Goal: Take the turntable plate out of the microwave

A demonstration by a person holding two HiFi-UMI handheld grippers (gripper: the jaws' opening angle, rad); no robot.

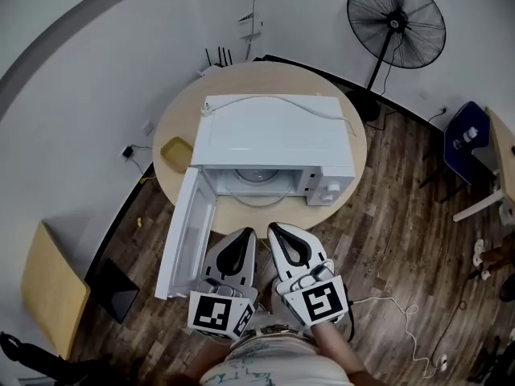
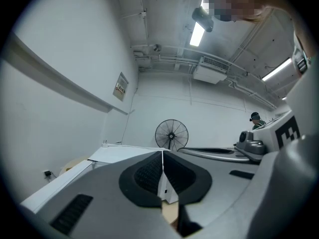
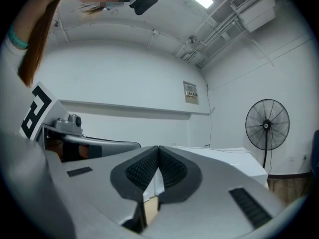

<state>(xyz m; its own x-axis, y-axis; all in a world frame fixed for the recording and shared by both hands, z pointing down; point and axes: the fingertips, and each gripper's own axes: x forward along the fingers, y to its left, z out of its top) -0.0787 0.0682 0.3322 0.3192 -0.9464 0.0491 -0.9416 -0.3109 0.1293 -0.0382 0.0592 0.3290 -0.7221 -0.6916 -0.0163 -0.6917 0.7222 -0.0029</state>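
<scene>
**Head view: both hand-held grippers shut in front of the open microwave**

Head view looks steeply down on a white microwave (image 1: pixel 273 139) standing on a round, light-wood surface (image 1: pixel 170 119). Its door (image 1: pixel 187 236) hangs wide open to the left, reaching out past the surface's edge. The turntable plate (image 1: pixel 257 176) lies inside the cavity, a pale glassy disc on the cavity floor, partly hidden by the top of the microwave. A small yellow dish (image 1: pixel 175 153) sits on the surface just left of the microwave.

The left hand-held gripper (image 1: pixel 247 232) and the right hand-held gripper (image 1: pixel 274 227) are side by side near the surface's front edge, both pointing at the cavity and neither touching the microwave or the plate. In the left gripper view the two jaws meet along one line with nothing between them; the right gripper view shows the same, its ribbed black pads pressed together and empty.

A black standing fan (image 1: pixel 396 21) stands on the dark wooden floor (image 1: pixel 386 215) beyond the surface, near the white wall.
</scene>
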